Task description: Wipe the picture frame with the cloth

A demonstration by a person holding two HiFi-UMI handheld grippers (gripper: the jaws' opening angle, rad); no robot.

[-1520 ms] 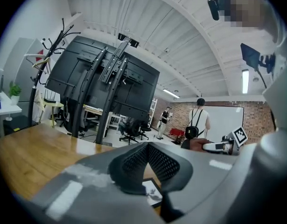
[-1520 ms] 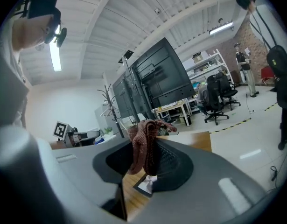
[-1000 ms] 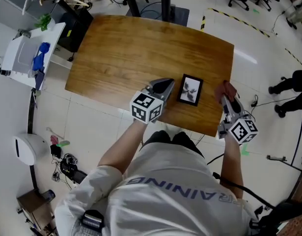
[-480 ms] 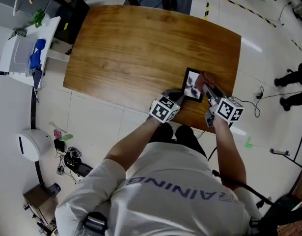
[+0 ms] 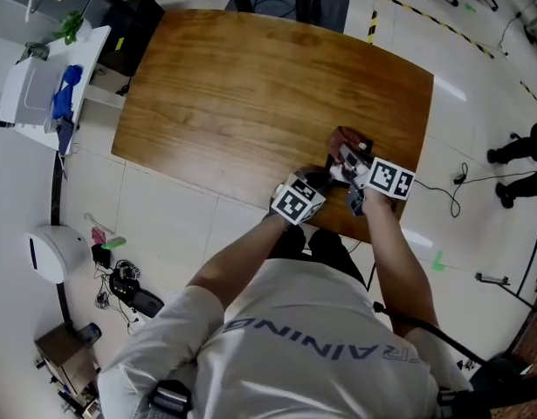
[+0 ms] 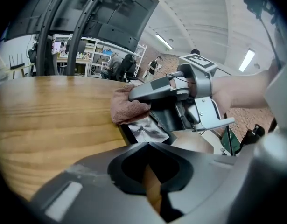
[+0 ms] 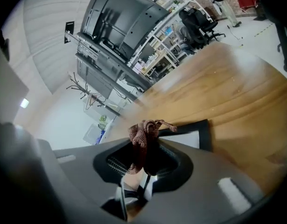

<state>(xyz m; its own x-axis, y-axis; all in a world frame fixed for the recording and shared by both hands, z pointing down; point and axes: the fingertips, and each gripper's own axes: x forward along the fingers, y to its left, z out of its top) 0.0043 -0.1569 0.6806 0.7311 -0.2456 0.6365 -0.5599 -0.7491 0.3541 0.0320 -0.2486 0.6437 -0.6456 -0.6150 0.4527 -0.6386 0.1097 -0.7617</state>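
Observation:
The black picture frame (image 6: pixel 144 130) lies flat near the front edge of the wooden table (image 5: pixel 233 85), holding a grey print. In the head view both grippers hide most of it. My right gripper (image 5: pixel 345 155) is shut on a reddish-brown cloth (image 6: pixel 126 107) and presses it on the frame's far end. In the right gripper view the cloth (image 7: pixel 142 133) bunches up between the jaws of the right gripper (image 7: pixel 144 148), with the frame (image 7: pixel 192 135) just beyond. My left gripper (image 6: pixel 147 144) is shut, its tips at the frame's near edge. I cannot tell if it pinches the frame.
The frame sits close to the table's front right corner. A white cart (image 5: pixel 41 94) with a blue object stands left of the table. A white round device (image 5: pixel 51 260) and cables lie on the floor. A person's legs (image 5: pixel 517 155) stand far right.
Both grippers have closed in on the frame: the right one moved left with the cloth onto it, and the left one moved right to its near edge.

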